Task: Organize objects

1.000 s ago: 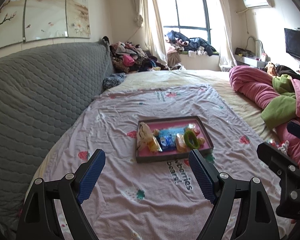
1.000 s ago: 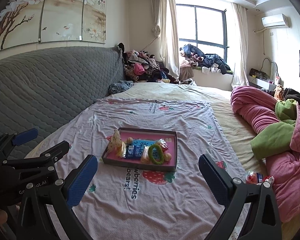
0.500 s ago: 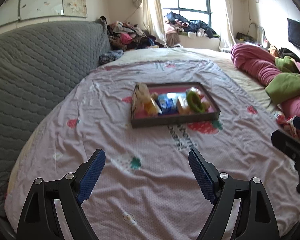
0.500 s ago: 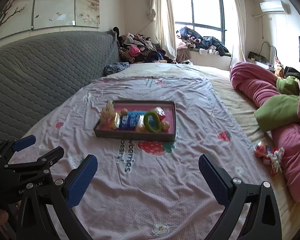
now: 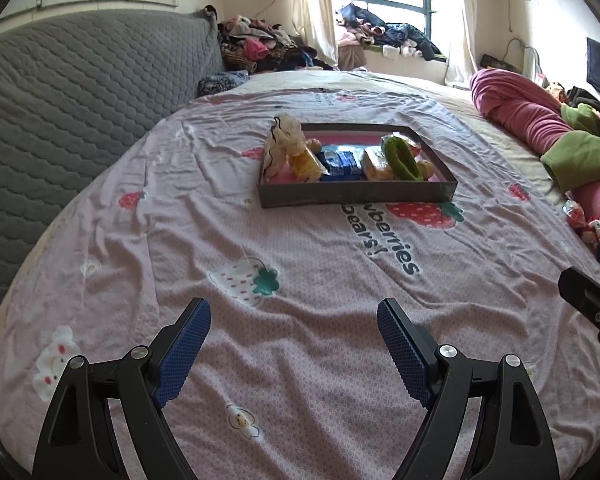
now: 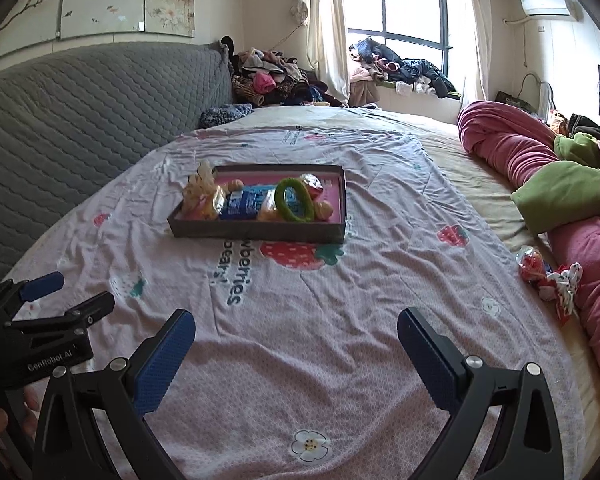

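Note:
A dark tray (image 5: 356, 197) (image 6: 260, 232) with a pink floor sits mid-bed. It holds a green ring (image 5: 400, 157) (image 6: 294, 200), a blue packet (image 5: 340, 162) (image 6: 242, 202), a yellow snack bag (image 5: 306, 164), a pale crinkled bag (image 5: 282, 140) (image 6: 198, 188) and other small items. A small red-and-white bundle (image 6: 548, 276) lies on the sheet at the right, beside the pink quilt. My left gripper (image 5: 294, 340) is open and empty, low over the sheet, well short of the tray. My right gripper (image 6: 296, 344) is open and empty, likewise short of the tray.
The bed carries a lilac strawberry-print sheet (image 5: 300, 280). A grey quilted headboard (image 5: 60, 120) runs along the left. A pink and green quilt (image 6: 560, 184) is piled at the right. Clothes heap (image 6: 276, 80) by the window.
Both grippers have tilted down and moved closer to the bed and tray; the tray appears larger and higher in view. Both stay open.

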